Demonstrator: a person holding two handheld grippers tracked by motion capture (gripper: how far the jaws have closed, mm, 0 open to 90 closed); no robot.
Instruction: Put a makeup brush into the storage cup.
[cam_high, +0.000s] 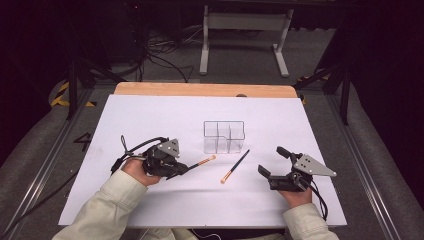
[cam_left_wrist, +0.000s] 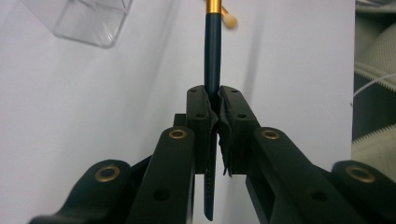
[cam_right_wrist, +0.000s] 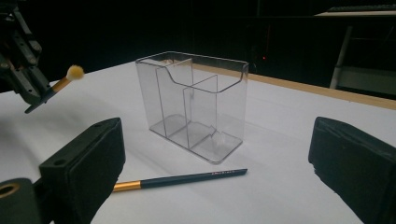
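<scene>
- The left gripper (cam_high: 186, 168) is clamped on a slim makeup brush (cam_high: 202, 161): dark blue-green handle, gold ferrule, small pale tan tuft at the tip.
- In the left gripper view the handle (cam_left_wrist: 213, 60) runs straight up between the two pressed-together pads, its tail end poking out below them.
- In the right gripper view this held brush (cam_right_wrist: 65, 79) is off the white tabletop (cam_high: 150, 120), tuft pointing toward the organizer.
- A second brush (cam_high: 235, 166) of the same make lies flat on the table, just in front of the clear three-compartment organizer (cam_high: 223, 136), apart from it.
- The right gripper (cam_high: 272, 162) rests with jaws spread wide and nothing between them; the lying brush (cam_right_wrist: 180, 179) is just ahead of it.
</scene>
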